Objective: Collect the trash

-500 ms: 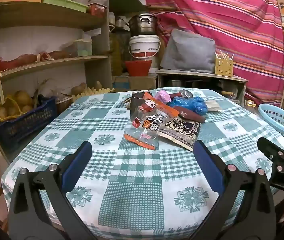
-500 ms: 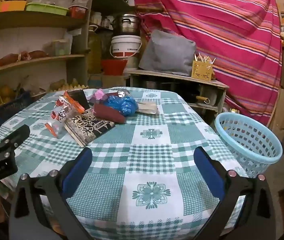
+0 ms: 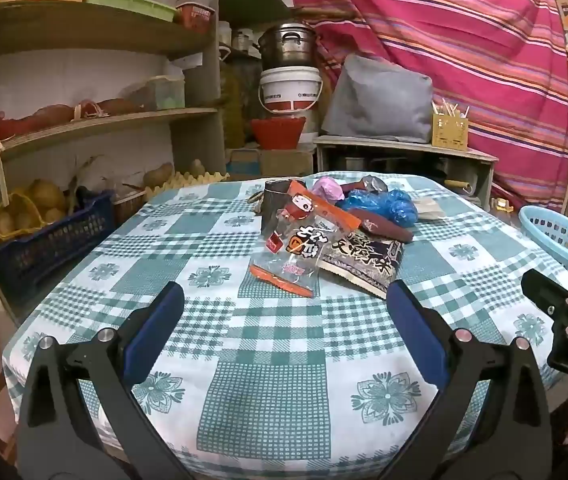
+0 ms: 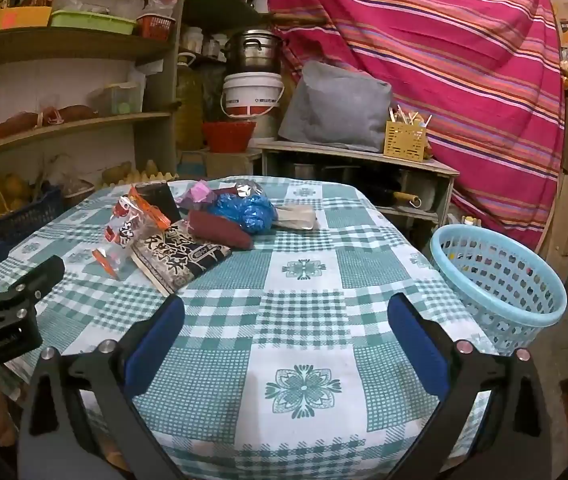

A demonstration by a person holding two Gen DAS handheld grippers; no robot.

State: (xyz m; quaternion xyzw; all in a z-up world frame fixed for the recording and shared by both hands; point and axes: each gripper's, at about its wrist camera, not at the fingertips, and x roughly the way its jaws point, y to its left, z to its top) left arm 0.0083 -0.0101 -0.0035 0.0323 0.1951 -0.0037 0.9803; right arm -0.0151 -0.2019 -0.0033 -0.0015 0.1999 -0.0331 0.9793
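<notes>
A heap of trash lies at the middle of the checked table [image 3: 267,408]: a clear and orange snack bag [image 3: 298,246], a dark printed packet [image 3: 364,260], a maroon wrapper [image 3: 384,226], a crumpled blue bag [image 3: 384,204] and a pink scrap [image 3: 326,190]. The same heap shows in the right wrist view, with the dark packet [image 4: 179,258] and blue bag [image 4: 245,208]. My left gripper [image 3: 284,304] is open, short of the heap, nothing between its fingers. My right gripper [image 4: 284,312] is open over bare cloth. A light blue basket [image 4: 500,276] stands at the table's right edge.
Wooden shelves [image 3: 91,124] with boxes and sacks line the left wall, a blue crate [image 3: 51,236] of potatoes below them. A white bucket [image 3: 290,88], a metal pot [image 3: 288,46] and a grey cushion [image 3: 380,100] stand behind the table. A striped cloth [image 4: 444,60] hangs at the back right.
</notes>
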